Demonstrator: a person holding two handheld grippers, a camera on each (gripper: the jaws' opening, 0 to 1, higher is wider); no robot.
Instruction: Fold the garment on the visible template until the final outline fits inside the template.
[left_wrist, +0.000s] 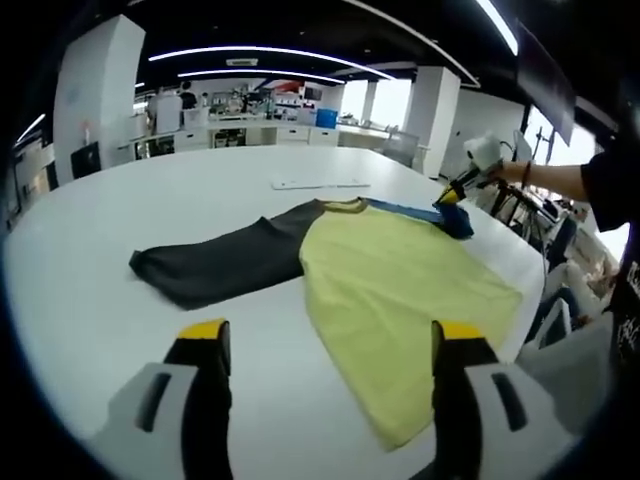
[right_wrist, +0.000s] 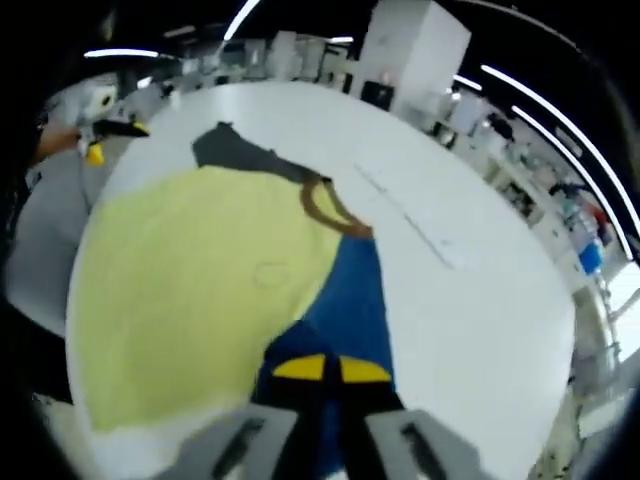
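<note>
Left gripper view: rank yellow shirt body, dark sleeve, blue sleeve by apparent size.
1. yellow shirt body
2. dark sleeve
3. blue sleeve, though it lies farthest from the camera and the right gripper holds its end.

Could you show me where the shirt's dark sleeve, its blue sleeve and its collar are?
dark sleeve (left_wrist: 215, 265), left gripper view, middle of the sleeve.
blue sleeve (right_wrist: 350, 300), right gripper view, its upper part.
collar (right_wrist: 322, 212), right gripper view, brown neckband.

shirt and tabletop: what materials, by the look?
Yellow T-shirt with grey and blue sleeves: soft matte knit, probably cotton jersey; it lies limp with slight wrinkles. Round white tabletop: hard, smooth, faintly glossy, likely laminate; the exact material is unclear.
</note>
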